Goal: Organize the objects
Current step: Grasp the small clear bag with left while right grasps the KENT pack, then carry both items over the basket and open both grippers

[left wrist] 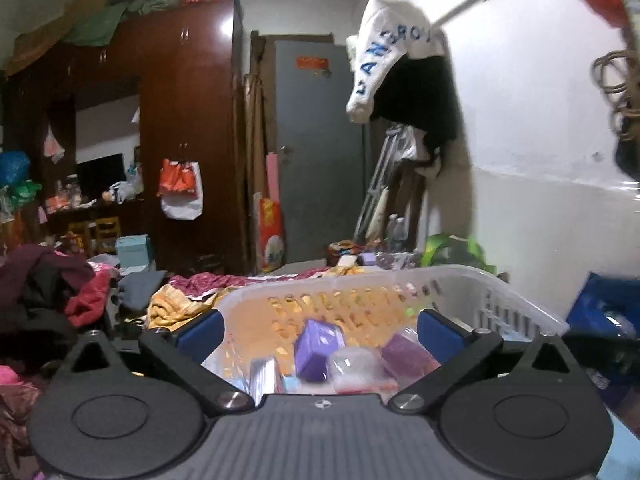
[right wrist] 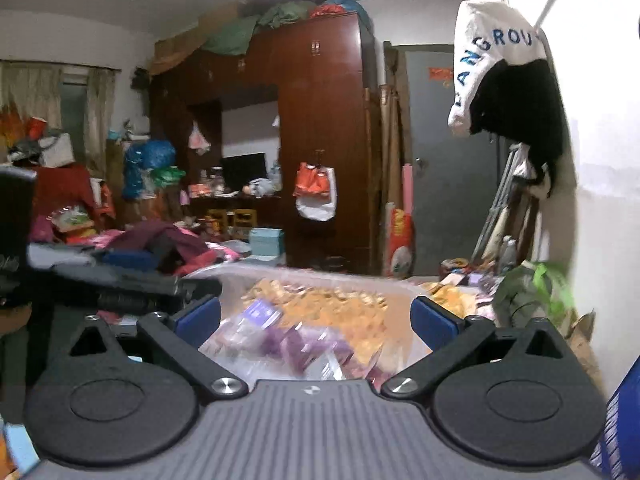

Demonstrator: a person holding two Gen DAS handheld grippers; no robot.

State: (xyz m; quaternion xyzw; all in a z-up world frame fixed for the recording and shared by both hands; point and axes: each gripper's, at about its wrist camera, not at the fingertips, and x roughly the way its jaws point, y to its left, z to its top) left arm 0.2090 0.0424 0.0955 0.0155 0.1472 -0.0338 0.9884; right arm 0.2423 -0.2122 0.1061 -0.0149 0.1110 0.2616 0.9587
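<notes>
A clear plastic slotted basket [left wrist: 500, 296] sits on the bed in front of me. It holds a purple box [left wrist: 318, 346], a darker purple packet [left wrist: 408, 356] and clear wrapped items. My left gripper [left wrist: 320, 330] is open and empty, fingers spread just above the basket's near side. In the right wrist view the same basket [right wrist: 320, 280] holds purple packets [right wrist: 296, 340]. My right gripper [right wrist: 316, 320] is open and empty over it. The left gripper's dark body [right wrist: 120, 288] shows at the left there.
An orange-yellow cloth [left wrist: 176, 304] lies under the basket. Piled clothes [left wrist: 52, 288] cover the bed at left. A brown wardrobe [left wrist: 184, 120], a grey door [left wrist: 316, 152] and a white wall [left wrist: 540, 160] with hanging clothes stand behind. A blue item [left wrist: 600, 308] is at right.
</notes>
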